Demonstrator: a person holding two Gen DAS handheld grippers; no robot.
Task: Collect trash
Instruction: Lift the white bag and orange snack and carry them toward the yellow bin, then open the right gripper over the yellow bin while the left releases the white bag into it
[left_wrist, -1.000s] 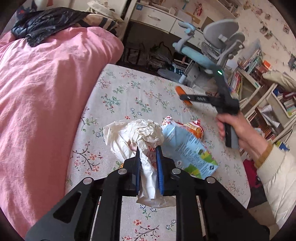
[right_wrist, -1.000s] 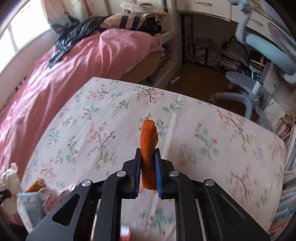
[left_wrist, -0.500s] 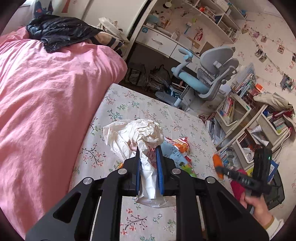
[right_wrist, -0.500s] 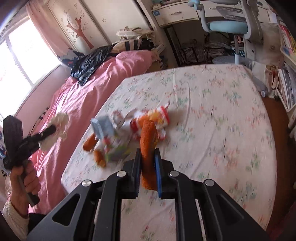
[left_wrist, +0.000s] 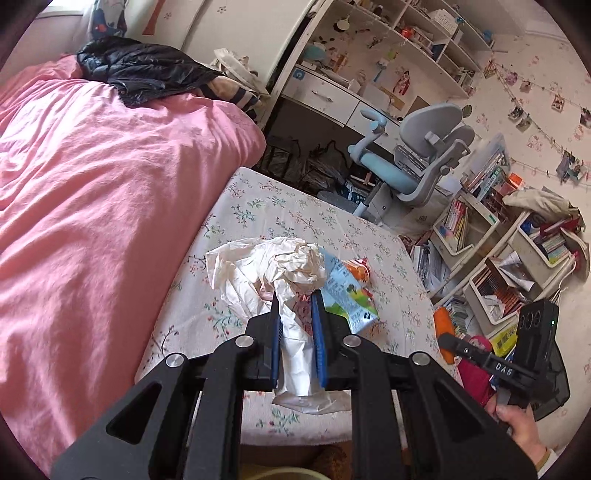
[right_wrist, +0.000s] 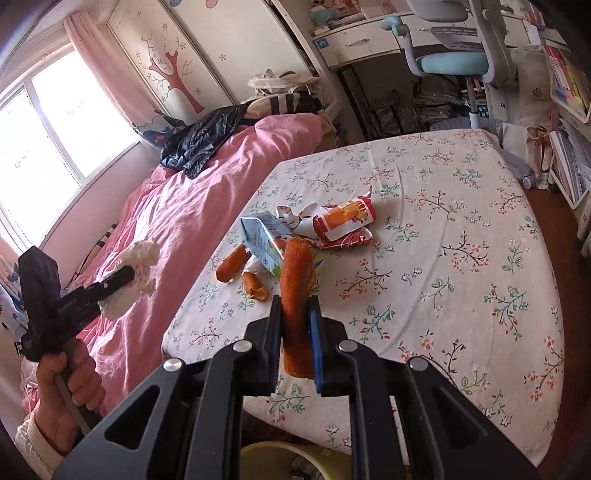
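Observation:
My left gripper (left_wrist: 296, 295) is shut on a crumpled white tissue (left_wrist: 273, 266), held in the air over the near end of the floral bed sheet (left_wrist: 280, 218). It also shows at the left of the right wrist view, where a hand carries the left gripper (right_wrist: 127, 275) with the tissue (right_wrist: 138, 258). My right gripper (right_wrist: 294, 301) is shut on an orange peel strip (right_wrist: 293, 280); the right gripper (left_wrist: 441, 338) and peel (left_wrist: 441, 325) appear at lower right in the left wrist view. On the sheet lie a blue carton (right_wrist: 262, 240), a red-orange snack wrapper (right_wrist: 343, 221) and two orange peel pieces (right_wrist: 231, 264).
A yellowish bin rim (right_wrist: 280, 454) shows below the bed's near edge. A pink duvet (left_wrist: 92, 184) covers the left of the bed, with a black jacket (left_wrist: 144, 70) on it. A blue-grey desk chair (left_wrist: 413, 162) and cluttered bookshelves (left_wrist: 498, 251) stand to the right.
Both grippers have drawn back from the trash pile toward the bed's near edge, each keeping its hold. The right gripper swung round, bringing the pile and the left gripper into its view.

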